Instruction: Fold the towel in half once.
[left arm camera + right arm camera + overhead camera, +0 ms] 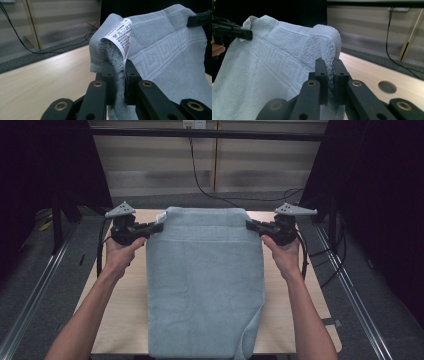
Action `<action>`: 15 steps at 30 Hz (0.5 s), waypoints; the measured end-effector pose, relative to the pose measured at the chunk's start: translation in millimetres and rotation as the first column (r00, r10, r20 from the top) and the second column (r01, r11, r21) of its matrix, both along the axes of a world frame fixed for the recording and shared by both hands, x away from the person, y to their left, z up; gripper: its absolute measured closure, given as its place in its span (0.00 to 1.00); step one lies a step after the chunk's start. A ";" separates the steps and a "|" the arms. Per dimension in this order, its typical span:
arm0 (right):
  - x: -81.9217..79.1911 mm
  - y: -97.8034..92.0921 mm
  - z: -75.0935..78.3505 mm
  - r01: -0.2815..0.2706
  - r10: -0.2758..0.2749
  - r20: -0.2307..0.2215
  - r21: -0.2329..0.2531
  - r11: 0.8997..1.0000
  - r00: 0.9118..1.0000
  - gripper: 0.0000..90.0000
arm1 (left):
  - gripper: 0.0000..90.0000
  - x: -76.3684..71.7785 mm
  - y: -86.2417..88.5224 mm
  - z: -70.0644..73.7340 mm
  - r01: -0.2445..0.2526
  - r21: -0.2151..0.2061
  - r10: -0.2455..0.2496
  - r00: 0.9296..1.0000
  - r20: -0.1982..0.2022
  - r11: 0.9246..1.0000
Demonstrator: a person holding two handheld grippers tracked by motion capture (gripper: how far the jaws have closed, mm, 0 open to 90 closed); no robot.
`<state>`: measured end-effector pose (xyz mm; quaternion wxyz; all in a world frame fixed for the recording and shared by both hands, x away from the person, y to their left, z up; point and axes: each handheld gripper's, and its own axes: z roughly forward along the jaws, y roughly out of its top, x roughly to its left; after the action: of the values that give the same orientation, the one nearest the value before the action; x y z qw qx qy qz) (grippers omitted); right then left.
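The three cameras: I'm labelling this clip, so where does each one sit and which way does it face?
High view: above the person's side, looking forward and down on the table; both forearms, left gripper and right gripper show.
Left gripper view: rides the left gripper, looking along its jaws at the towel corner and care label.
Right gripper view: rides the right gripper, jaws clamping the other corner.
Both gripper views share the towel and the opposite gripper.

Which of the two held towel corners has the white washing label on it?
The corner clamped by the left gripper: the care label curls over it. The right gripper's corner shows plain terry.
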<state>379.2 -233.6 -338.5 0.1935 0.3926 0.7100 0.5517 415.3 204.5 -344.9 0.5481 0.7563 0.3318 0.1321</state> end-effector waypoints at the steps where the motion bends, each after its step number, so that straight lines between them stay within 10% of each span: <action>1: 2.9 -0.7 4.9 0.003 -0.003 0.006 0.001 1.000 1.000 0.94 | 0.92 6.2 -2.1 8.2 -0.008 0.000 0.008 1.000 0.013 1.000; 10: 23.7 -4.0 43.0 0.039 -0.039 0.051 -0.005 0.999 0.998 0.94 | 0.92 25.7 -10.5 39.3 -0.034 -0.050 0.037 0.998 0.050 0.998; 15: 14.7 -6.3 30.4 0.018 -0.018 0.028 -0.001 1.000 0.999 0.94 | 0.92 14.9 -14.2 29.6 0.004 -0.012 -0.004 0.998 0.056 1.000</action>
<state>393.9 -239.9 -308.1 0.2087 0.3911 0.7041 0.5548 430.2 190.3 -315.3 0.5621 0.7496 0.3156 0.1503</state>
